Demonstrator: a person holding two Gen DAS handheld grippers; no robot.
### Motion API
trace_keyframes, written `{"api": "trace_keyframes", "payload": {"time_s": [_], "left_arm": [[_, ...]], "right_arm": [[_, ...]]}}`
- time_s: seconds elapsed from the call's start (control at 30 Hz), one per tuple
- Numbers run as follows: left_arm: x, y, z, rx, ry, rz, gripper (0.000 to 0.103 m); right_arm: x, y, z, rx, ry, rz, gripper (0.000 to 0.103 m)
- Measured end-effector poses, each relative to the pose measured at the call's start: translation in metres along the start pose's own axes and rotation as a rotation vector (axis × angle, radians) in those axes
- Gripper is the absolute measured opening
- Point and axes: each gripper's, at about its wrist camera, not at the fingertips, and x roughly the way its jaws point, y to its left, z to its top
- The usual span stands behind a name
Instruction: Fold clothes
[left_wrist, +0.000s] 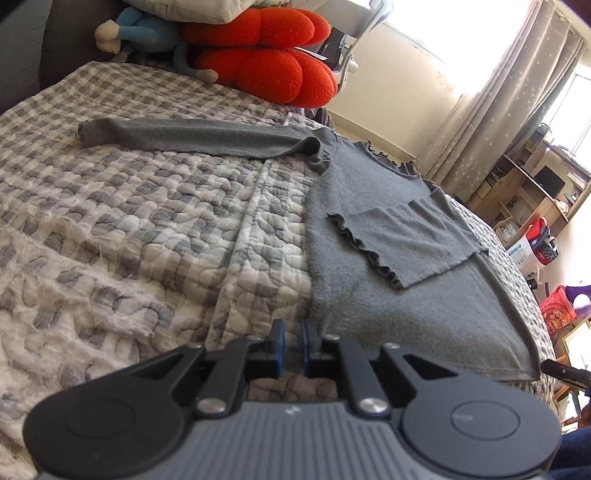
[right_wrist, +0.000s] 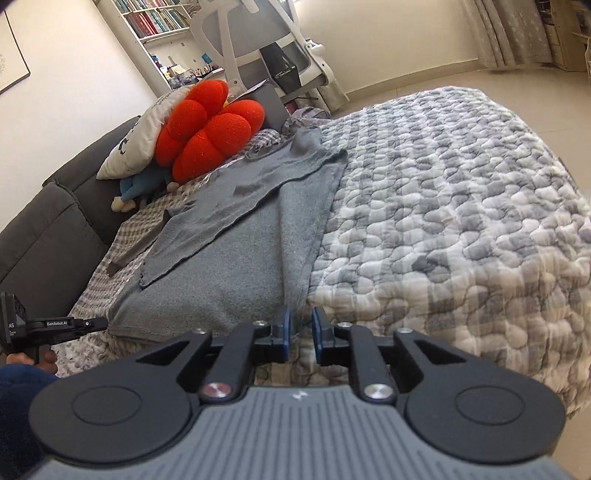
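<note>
A grey long-sleeved top (left_wrist: 388, 295) (right_wrist: 229, 266) lies flat on the checked quilt (left_wrist: 147, 221) (right_wrist: 443, 206). One sleeve with a ruffled cuff (left_wrist: 406, 240) is folded across the body; the other sleeve (left_wrist: 184, 134) stretches out over the quilt. My left gripper (left_wrist: 293, 332) hovers at the hem's corner, its blue pads nearly together with nothing between them. At the opposite hem corner my right gripper (right_wrist: 301, 321) holds its pads slightly apart, and they grip no cloth. The right wrist view also shows the left gripper (right_wrist: 99, 323), held by a hand (right_wrist: 37, 358).
A red lobed cushion (left_wrist: 266, 55) (right_wrist: 207, 133), a blue stuffed toy (left_wrist: 140, 33) and a white pillow (right_wrist: 136, 144) are piled at the bed's far end. A grey padded headboard (right_wrist: 55, 229) runs along one side. A white office chair (right_wrist: 258, 37) and a wooden shelf (left_wrist: 535, 184) stand beyond.
</note>
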Motion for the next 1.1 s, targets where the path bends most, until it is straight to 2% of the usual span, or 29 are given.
{"api": "trace_keyframes", "payload": {"time_s": [0.03, 0.1, 0.2, 0.3, 0.5, 0.6, 0.67, 0.7, 0.73, 0.83, 0.93, 1.0, 1.1], "left_arm": [[-0.001, 0.003, 0.002, -0.008, 0.000, -0.001, 0.008], [-0.004, 0.005, 0.007, -0.017, -0.009, -0.006, 0.008], [-0.003, -0.001, 0.020, -0.012, -0.037, -0.009, 0.009], [0.005, -0.012, 0.032, 0.002, -0.048, -0.010, 0.012], [0.028, -0.038, 0.049, 0.051, -0.046, -0.012, 0.013], [0.039, -0.045, 0.055, 0.066, -0.042, -0.006, 0.013], [0.044, -0.047, 0.058, 0.068, -0.043, -0.001, 0.013], [0.045, -0.047, 0.059, 0.067, -0.044, 0.000, 0.013], [0.047, -0.046, 0.060, 0.067, -0.043, 0.003, 0.013], [0.052, -0.045, 0.060, 0.068, -0.038, 0.009, 0.013], [0.053, -0.043, 0.059, 0.067, -0.036, 0.015, 0.013], [0.052, -0.042, 0.058, 0.064, -0.040, 0.019, 0.013], [0.050, -0.038, 0.059, 0.057, -0.046, 0.026, 0.013]], "right_arm": [[-0.004, -0.003, 0.006, -0.001, -0.023, -0.007, 0.036], [-0.001, -0.008, 0.022, -0.019, -0.041, -0.025, 0.052], [0.024, -0.010, 0.052, -0.100, -0.036, -0.047, 0.052], [0.064, -0.020, 0.086, -0.087, -0.010, -0.021, 0.052], [0.141, -0.035, 0.145, -0.100, 0.036, -0.039, 0.052], [0.177, -0.043, 0.158, -0.101, 0.101, -0.064, 0.052], [0.188, -0.040, 0.157, -0.121, 0.102, -0.035, 0.053], [0.190, -0.036, 0.155, -0.143, 0.113, -0.019, 0.049], [0.193, -0.028, 0.153, -0.195, 0.123, -0.046, 0.033], [0.196, -0.011, 0.149, -0.304, 0.136, -0.125, 0.009], [0.186, -0.005, 0.152, -0.327, 0.077, -0.189, 0.007], [0.184, -0.003, 0.151, -0.327, 0.069, -0.181, 0.007], [0.195, 0.002, 0.140, -0.407, 0.095, -0.264, 0.007]]}}
